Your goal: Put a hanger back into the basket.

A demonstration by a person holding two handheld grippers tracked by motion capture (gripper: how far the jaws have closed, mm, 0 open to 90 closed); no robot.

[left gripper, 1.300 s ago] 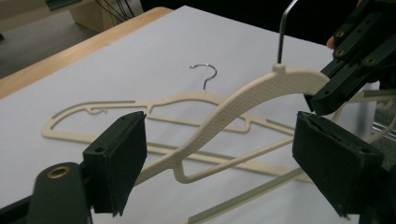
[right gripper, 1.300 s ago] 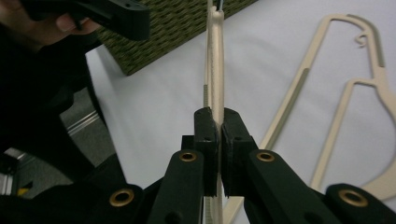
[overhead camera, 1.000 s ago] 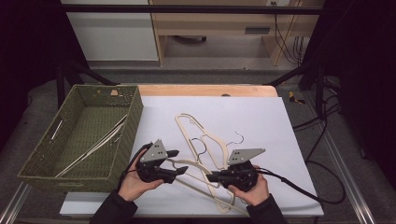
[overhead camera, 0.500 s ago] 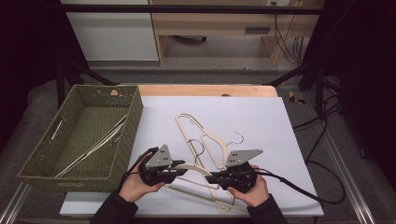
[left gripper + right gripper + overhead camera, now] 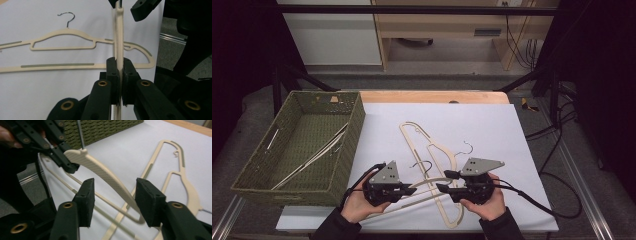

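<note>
The hanger [image 5: 432, 186], lifted just above the sheet [image 5: 492, 130] between both hands, has just passed over: the left gripper [image 5: 119, 82] has been closing and now pinches it, while the right gripper [image 5: 113, 202] has been opening, so basket [image 5: 257, 182] placement likely follows.

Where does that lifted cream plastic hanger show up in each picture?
High view: cream plastic hanger, low centre.
Left gripper view: it stands upright at centre, pinched by the left claw.
Right gripper view: it curves across the centre.
Shared landmark: white table sheet.
</note>
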